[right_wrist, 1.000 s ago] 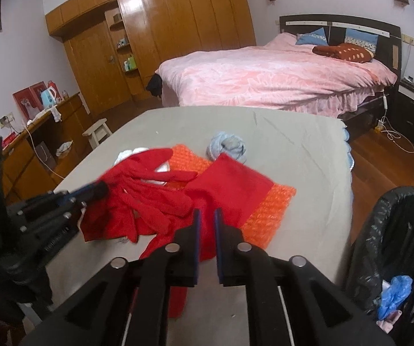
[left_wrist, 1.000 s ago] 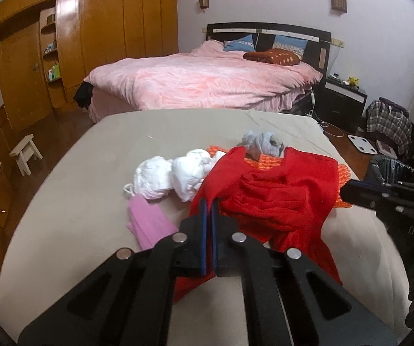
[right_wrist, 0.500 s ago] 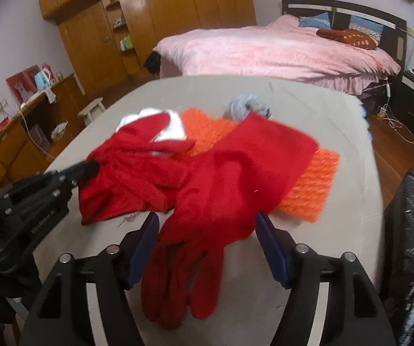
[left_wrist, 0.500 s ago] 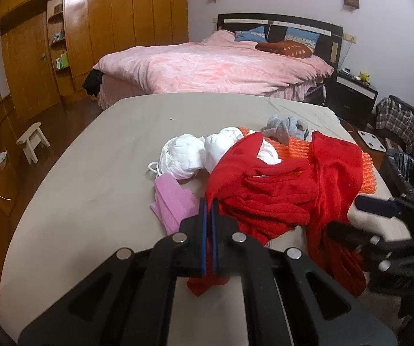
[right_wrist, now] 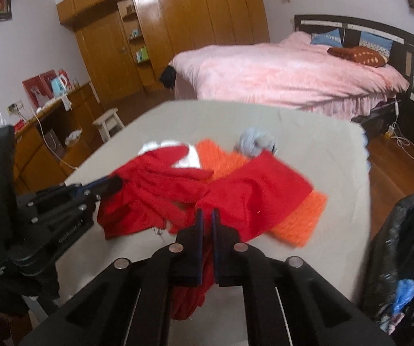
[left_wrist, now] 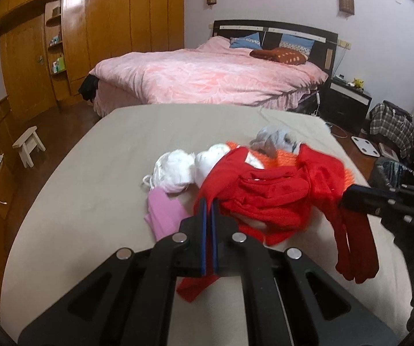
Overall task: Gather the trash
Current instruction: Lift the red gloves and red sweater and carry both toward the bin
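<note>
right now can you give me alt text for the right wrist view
The right hand-held gripper is shut on a red glove lying on a beige table. The left hand-held gripper pinches a second red glove, with a black trash bag at lower right.

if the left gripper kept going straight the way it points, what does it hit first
Most likely the red glove it is already clamped on: the left gripper points down into that crumpled glove on the beige table. Depth is unclear, but nothing else lies between.
</note>
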Available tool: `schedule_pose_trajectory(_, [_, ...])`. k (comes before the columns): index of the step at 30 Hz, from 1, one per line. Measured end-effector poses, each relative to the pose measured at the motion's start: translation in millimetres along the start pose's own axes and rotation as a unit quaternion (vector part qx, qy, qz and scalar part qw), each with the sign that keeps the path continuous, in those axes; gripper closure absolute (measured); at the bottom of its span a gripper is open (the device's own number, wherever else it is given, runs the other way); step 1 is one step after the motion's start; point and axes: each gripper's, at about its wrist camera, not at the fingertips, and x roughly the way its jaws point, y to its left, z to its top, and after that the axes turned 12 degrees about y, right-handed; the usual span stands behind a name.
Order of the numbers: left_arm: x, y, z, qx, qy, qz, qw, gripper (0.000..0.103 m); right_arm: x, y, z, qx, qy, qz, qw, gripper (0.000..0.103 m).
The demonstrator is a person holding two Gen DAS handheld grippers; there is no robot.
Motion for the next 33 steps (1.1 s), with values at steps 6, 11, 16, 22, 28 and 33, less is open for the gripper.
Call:
schedule_pose_trajectory(6, [-14.5,-13.0,7.2,0.007,-0.011,-0.013,0.9998,0.101,-25.7,-9.6,8.0,0.012,-0.029,-0.001,1.000,0.098])
schedule_pose_trajectory(11, [-29.6,-24.1,15.9,0.009,-0.025,-0.028,0.9993,0.101,-54.1,-20.5,16.4,0.021,-0.063,-0.003,0.998,0.098])
schedule_pose_trajectory(16, [-45.7,-38.3,26.4,0.019,-0.042,-0.038,0.9982,0.101,-78.1,-28.9,22.4,0.029,-0.087,-0.005,0.996,0.098])
schedule_pose_trajectory(22, [-57.2,-58.0,31.4,0.032,-0.050,-0.059,0.9965,0.101,-96.6,-36.6,21.8,0.034,-0.102,-0.012,0.994,0.098])
schedule_pose_trajectory(28, [-67.1,-79.3,38.1,0.047,-0.059,-0.074,0.9944,0.101,-114.5,-43.9,20.9,0.037,-0.115,-0.024,0.992,0.098])
schedule_pose_trajectory(33, [-74.9,-101.1,47.4,0.062,-0.069,-0.090,0.9916,0.101,-137.7,-61.1,18.6,0.050,-0.130,-0.039,0.990,0.098])
